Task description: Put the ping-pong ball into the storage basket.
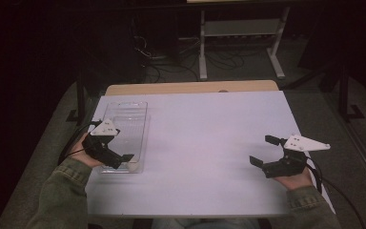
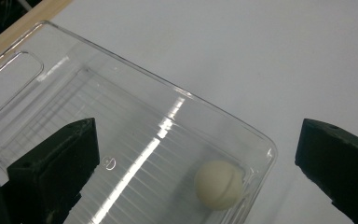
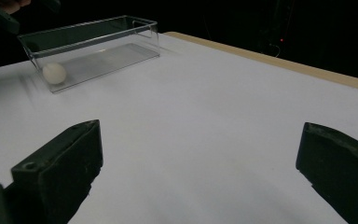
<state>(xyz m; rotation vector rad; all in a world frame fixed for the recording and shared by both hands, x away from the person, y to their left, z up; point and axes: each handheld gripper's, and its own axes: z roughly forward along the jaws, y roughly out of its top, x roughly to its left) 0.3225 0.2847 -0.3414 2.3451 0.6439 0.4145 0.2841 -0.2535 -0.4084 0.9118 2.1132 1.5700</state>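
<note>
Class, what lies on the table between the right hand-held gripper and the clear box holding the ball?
Nothing: the high view shows bare white table between the right hand-held gripper and the clear box with the ball.

A white-topped bench [image 1: 209, 143] with a bare wooden strip along its far edge takes up the middle of the high view, and a clear plastic bin [image 1: 132, 110] stands directly on it at centre left, near the left edge.

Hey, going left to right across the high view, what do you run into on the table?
Left tool → clear plastic bin with the white ball at its near end → bare white tabletop → right tool.
</note>
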